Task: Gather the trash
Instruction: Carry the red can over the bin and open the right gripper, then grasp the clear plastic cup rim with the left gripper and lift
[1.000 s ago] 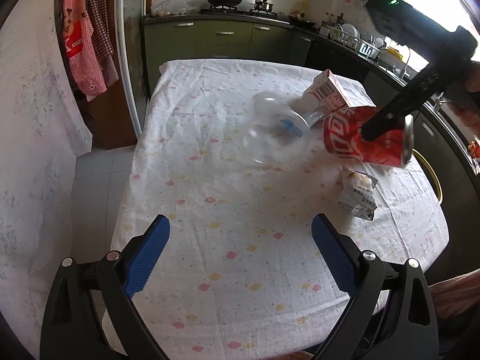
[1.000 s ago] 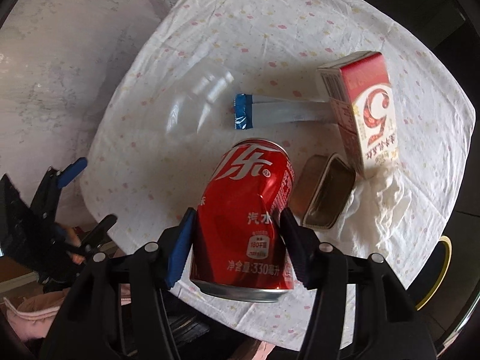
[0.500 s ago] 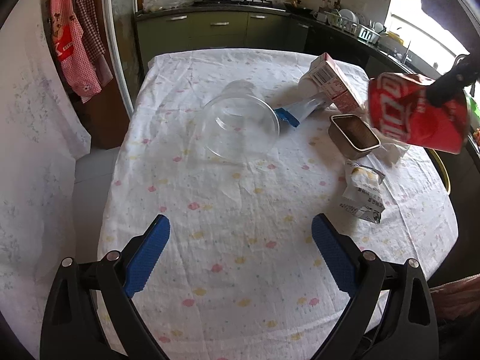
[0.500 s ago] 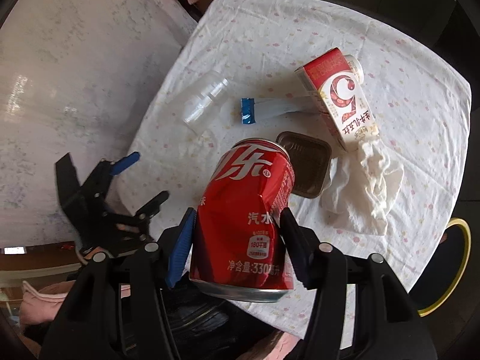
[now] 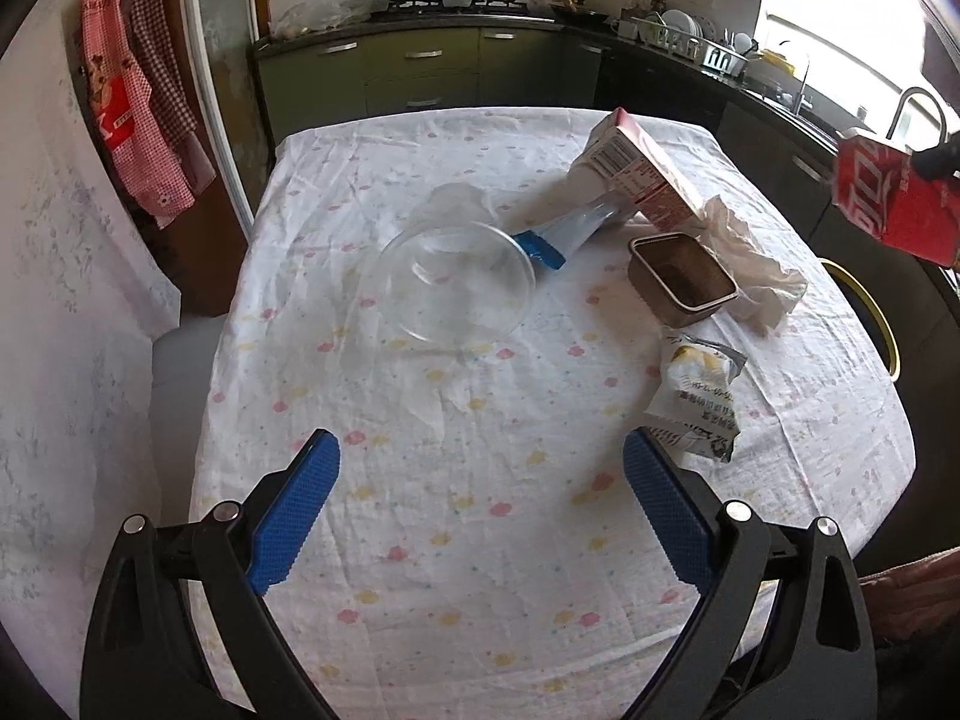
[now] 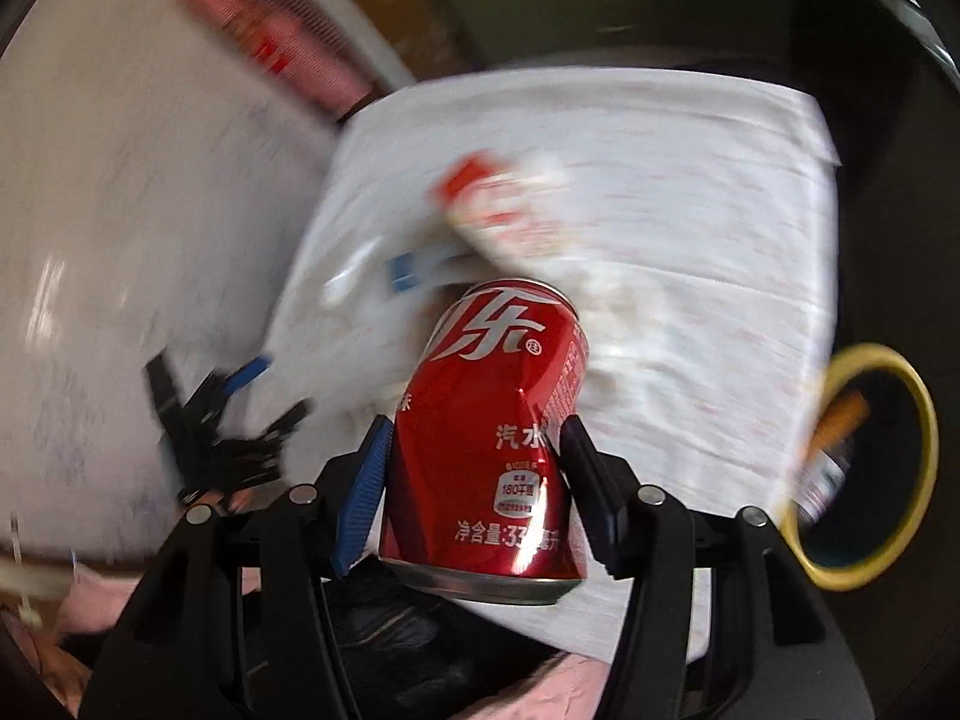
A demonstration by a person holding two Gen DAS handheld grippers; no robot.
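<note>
One can [image 6: 489, 450], clamped in the right gripper [image 6: 474, 468], has swung off the table [image 5: 480, 540] toward what looks like the bin [image 6: 864, 468], left gripper [image 5: 480, 516] wide and empty.

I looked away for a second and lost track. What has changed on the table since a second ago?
The right gripper, still shut on the red can, has carried it off the table toward the yellow-rimmed bin beside it. The left gripper stays open and empty. The clear cup, carton, small tin and wrapper lie where they were.
</note>
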